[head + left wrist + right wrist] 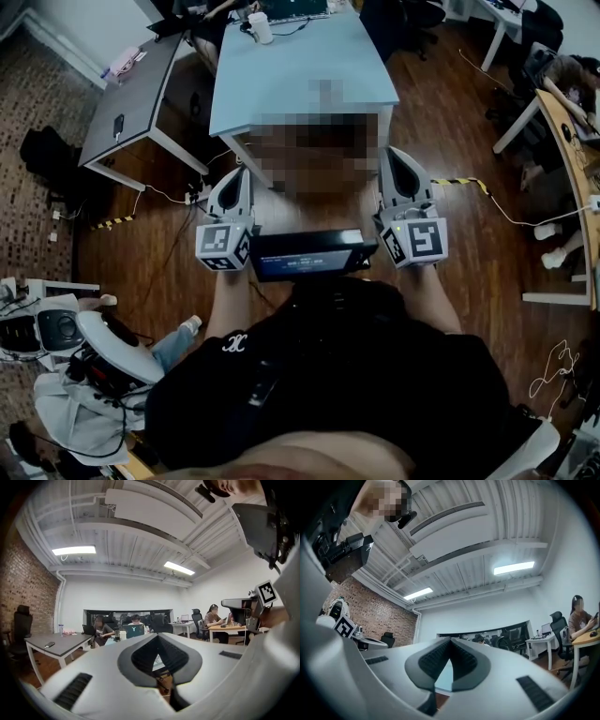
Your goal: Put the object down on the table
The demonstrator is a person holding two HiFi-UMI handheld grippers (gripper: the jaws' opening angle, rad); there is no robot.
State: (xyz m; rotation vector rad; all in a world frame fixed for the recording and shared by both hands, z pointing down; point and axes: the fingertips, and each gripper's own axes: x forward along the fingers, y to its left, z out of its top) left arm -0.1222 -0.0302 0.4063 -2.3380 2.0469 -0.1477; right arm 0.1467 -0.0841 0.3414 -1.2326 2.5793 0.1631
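**At 12 o'clock: table ready, both grippers shut and empty**

Object: none shows in any view. Nothing sits between either pair of jaws, so I cannot tell which thing is meant or where it lies.

Table (281, 84): pale blue, at 12 o'clock from the person. The near end is bare; a cup (260, 26) stands at the far end.

Left gripper (244, 172): at 11 o'clock, tips met, holding nothing.

Right gripper (394, 153): at 1 o'clock, tips met, holding nothing.

Both grippers appear to be over the floor, short of the table's near edge.

Screen (309, 253): black, at the chest between the two grippers.

Grey table (141, 94): at 10 o'clock, well apart.

Cable (506, 211): on the floor at 2 o'clock.

Risks, as judged:
- With the jaws empty, a put-down here would place nothing.
- Anything let go this far back would probably fall to the floor.
- A long reach could knock the cup.
- A step to the right could snag the cable.
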